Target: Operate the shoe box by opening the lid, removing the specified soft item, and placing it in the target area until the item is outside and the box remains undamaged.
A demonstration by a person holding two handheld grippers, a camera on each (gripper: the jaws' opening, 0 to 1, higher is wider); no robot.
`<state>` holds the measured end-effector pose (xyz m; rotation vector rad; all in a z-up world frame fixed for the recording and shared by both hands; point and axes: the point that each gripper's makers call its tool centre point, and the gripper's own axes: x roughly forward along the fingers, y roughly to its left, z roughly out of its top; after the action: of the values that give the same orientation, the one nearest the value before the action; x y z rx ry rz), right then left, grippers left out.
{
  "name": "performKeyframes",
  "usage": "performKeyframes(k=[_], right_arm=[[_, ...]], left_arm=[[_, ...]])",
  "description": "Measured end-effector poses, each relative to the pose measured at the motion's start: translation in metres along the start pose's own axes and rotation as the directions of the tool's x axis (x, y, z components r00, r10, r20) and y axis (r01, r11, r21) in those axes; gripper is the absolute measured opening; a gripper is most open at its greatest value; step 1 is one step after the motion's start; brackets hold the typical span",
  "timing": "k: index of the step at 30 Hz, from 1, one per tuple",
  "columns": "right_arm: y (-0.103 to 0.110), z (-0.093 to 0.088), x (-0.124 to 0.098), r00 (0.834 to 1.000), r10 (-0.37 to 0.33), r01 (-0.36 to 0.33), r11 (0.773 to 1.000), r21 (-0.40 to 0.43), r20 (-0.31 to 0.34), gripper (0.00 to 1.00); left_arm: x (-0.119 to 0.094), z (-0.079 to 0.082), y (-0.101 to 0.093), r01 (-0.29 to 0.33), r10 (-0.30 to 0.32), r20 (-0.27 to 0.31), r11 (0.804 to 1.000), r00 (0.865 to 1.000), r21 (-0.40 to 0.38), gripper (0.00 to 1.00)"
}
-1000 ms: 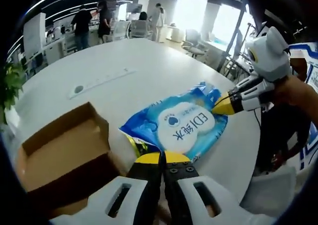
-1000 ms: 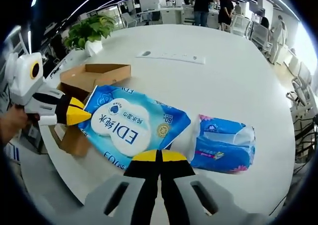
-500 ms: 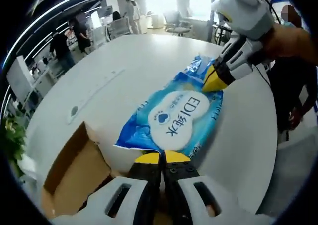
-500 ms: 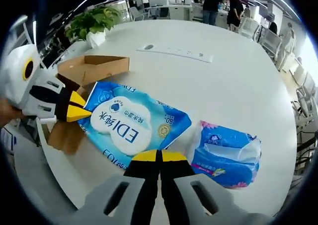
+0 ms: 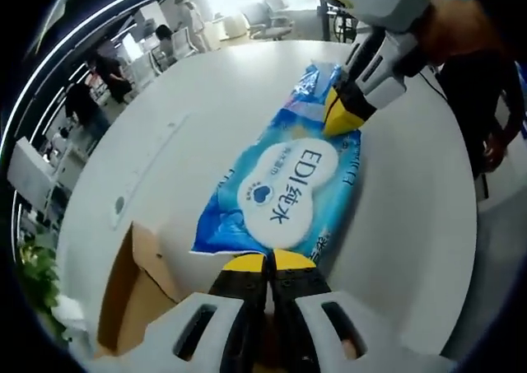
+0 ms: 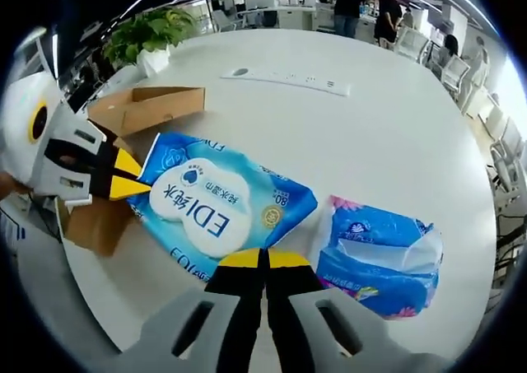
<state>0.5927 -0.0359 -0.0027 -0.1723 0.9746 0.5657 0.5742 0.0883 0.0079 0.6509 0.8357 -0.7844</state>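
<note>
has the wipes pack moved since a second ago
Cannot tell. In the right gripper view the wipes pack keeps its spot between the cardboard box and the tissue pack; the small shifts fit camera motion.

wipes pack (image 6: pixel 221 211): white cloud label reads "EDI" plus Chinese characters, small heart logo beside it. Gold round badge near its corner reads "80". Same "EDI" label legible in left gripper view. Tissue pack (image 6: pixel 380 251): print too small to read.

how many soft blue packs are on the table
2. The wet wipes pack is gripped at opposite ends by the left claw and right claw, beside the cardboard box. The tissue pack lies on the white table just past it.
</note>
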Motion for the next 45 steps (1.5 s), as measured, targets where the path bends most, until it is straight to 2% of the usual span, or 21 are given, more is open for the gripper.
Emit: performKeyframes(k=[7,9,10,17,25,30,31,33,35,39,45], right_arm=[[-0.003,0.0,0.004,1.0,-0.013,0.013,1.0,-0.008,0.008,0.0],[-0.004,0.001,0.005,1.0,-0.018,0.018,1.0,-0.019,0.015,0.0],[-0.003,0.001,0.005,1.0,-0.015,0.015,1.0,-0.023,0.016,0.0],[-0.005,0.003,0.007,0.998,-0.039,0.042,0.996,-0.081,0.041,0.0],[-0.005,0.003,0.006,0.998,-0.04,0.043,0.997,-0.062,0.049,0.0],[-0.007,0.005,0.001,0.996,-0.061,0.068,0.993,-0.1,0.066,0.02],[-0.006,0.005,-0.001,0.996,-0.064,0.071,0.992,-0.107,0.069,0.02],[-0.008,0.006,-0.005,0.995,-0.07,0.078,0.99,-0.114,0.073,0.02],[-0.008,0.008,-0.011,0.994,-0.071,0.08,0.991,-0.106,0.087,0.03],[-0.004,0.006,-0.018,0.993,-0.058,0.069,0.992,-0.103,0.099,0.1],[0.004,0.006,-0.03,0.993,-0.042,0.06,0.986,-0.158,0.111,0.16]], left_arm=[[0.005,-0.002,0.0,-0.003,0.004,-0.013,1.0,1.0,0.031,0.0],[0.008,-0.006,-0.002,0.004,-0.003,-0.029,1.0,1.0,0.029,0.0],[0.008,-0.007,-0.001,-0.006,0.008,-0.038,0.999,0.999,0.051,0.0],[0.01,-0.008,-0.001,-0.018,0.02,-0.038,0.998,0.999,0.062,0.0],[0.007,-0.01,0.001,-0.037,0.04,-0.032,0.995,0.999,0.097,0.03],[0.001,-0.011,0.005,-0.049,0.052,-0.028,0.994,0.998,0.1,0.06],[-0.001,-0.011,0.005,-0.048,0.05,-0.027,0.994,0.998,0.094,0.06],[-0.007,-0.008,0.004,-0.043,0.043,0.001,0.999,0.999,0.025,0.07],[-0.012,-0.008,0.006,-0.038,0.038,0.012,0.999,0.999,0.002,0.09],[-0.025,0.002,0.004,-0.009,0.016,0.077,0.996,0.997,-0.091,0.16],[-0.043,0.008,0.002,0.011,0.005,0.114,0.991,0.993,-0.136,0.23]])
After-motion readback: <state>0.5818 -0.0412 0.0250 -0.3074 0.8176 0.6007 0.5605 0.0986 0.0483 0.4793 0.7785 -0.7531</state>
